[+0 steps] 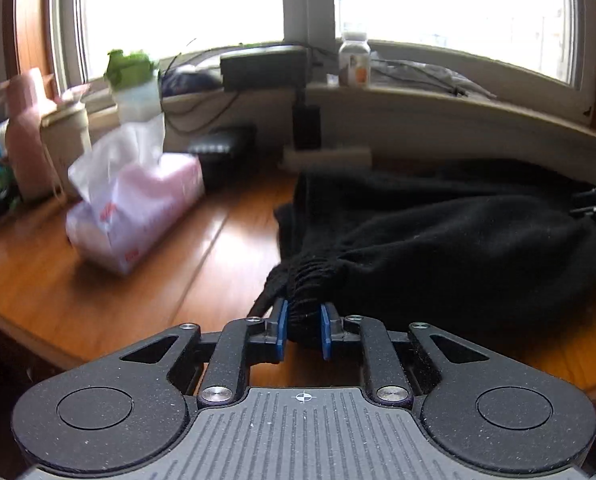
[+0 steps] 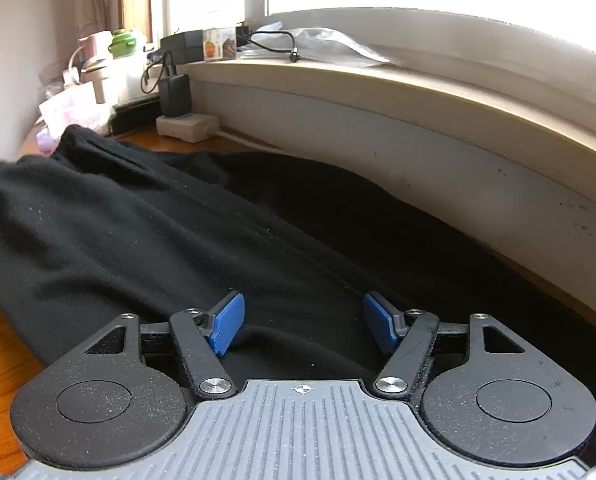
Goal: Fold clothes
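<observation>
Left fingers point(image 1: 304, 330) pinch black garment's point(image 1: 438, 248) gathered edge; right fingers point(image 2: 306, 322) spread, empty.

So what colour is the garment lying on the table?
Black all over, no pattern; the garment shows best in the right wrist view.

The left black two-finger gripper with blue pads point(image 1: 304, 330) points downward at a shallow angle, its jaws drawn close and clamped on the gathered ribbed edge of a black fabric garment point(image 1: 438, 240). The right black two-finger gripper with blue pads point(image 2: 305, 322) points downward likewise, jaws spread wide, pads clear of the cloth below.
</observation>
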The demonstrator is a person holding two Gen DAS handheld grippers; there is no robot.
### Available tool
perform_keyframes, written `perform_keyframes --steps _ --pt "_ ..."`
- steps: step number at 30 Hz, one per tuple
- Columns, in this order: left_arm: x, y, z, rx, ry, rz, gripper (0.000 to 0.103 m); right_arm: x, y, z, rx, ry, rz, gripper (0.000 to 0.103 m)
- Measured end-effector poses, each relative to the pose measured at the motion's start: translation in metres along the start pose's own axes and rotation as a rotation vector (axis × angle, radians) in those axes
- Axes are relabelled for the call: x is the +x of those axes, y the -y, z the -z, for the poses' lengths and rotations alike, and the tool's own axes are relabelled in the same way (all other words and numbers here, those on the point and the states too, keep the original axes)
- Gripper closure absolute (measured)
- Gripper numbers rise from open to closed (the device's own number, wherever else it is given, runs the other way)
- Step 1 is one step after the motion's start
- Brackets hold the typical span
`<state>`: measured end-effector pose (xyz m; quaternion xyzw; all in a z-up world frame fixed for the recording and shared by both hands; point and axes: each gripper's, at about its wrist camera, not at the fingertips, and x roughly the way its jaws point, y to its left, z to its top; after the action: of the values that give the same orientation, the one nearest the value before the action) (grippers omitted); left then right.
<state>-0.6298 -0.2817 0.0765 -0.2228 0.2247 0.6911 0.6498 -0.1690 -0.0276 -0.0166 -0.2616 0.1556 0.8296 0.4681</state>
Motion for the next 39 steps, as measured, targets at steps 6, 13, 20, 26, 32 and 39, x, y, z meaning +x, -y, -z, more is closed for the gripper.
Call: perform_keyframes --steps 6,13,20,26,32,39 --pt "-0.008 0.004 0.004 0.018 0.052 -0.034 0.046 0.0 0.0 0.0 -0.002 0.0 0.0 0.036" --pt "0.018 0.01 0.009 0.009 0.004 0.038 0.042 0.0 0.0 0.0 -0.004 -0.001 0.003 0.035" --pt "0.003 0.006 0.01 -0.053 0.105 0.096 0.084 0.001 0.0 -0.001 -0.005 -0.001 0.007 0.034" --pt "0.005 -0.009 0.013 -0.062 -0.009 0.118 0.078 0.001 0.0 0.0 -0.007 -0.001 0.006 0.032" --pt "-0.016 -0.012 0.002 -0.091 0.076 0.091 0.044 0.002 0.0 0.0 -0.011 -0.001 0.003 0.031" --pt "-0.003 -0.001 -0.043 -0.048 0.112 0.067 0.042 0.002 0.001 0.0 -0.011 0.001 0.001 0.031"
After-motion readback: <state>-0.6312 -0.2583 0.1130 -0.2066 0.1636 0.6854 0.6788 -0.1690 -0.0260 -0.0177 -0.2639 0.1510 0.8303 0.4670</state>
